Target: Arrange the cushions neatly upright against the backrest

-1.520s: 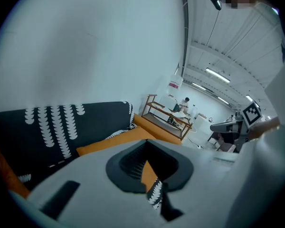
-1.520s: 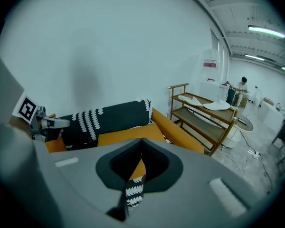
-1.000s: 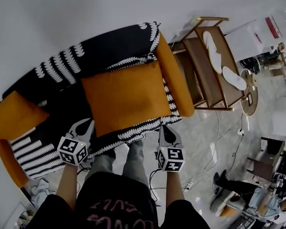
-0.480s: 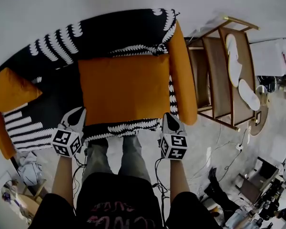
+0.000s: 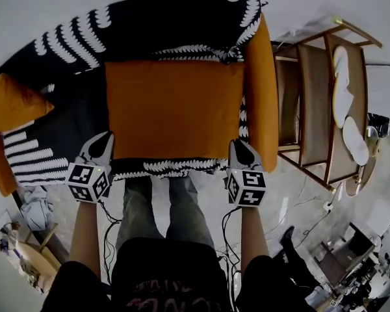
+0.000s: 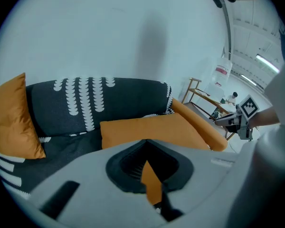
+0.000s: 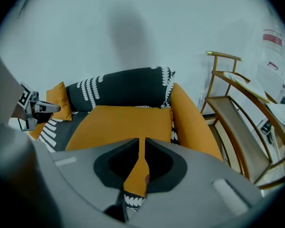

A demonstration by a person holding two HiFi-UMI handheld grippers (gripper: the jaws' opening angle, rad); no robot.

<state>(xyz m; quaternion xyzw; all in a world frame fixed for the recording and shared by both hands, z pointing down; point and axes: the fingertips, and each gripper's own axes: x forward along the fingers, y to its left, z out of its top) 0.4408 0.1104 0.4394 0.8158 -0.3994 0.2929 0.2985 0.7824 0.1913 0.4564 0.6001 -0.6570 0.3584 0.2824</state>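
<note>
Saw small orange cushion (image 5: 13, 103) propped at far left end of black patterned sofa (image 5: 149, 25). Held left hand-held gripper (image 5: 107, 136) pressed together and empty, just beside lower left corner of large orange cushion (image 5: 175, 109), which lay flat mid-frame on the seat. Held right hand-held gripper (image 5: 237, 145) by its lower right corner, jaws just eased slightly apart, nothing between them. Noted wooden rack (image 5: 318, 103) at right.
</note>
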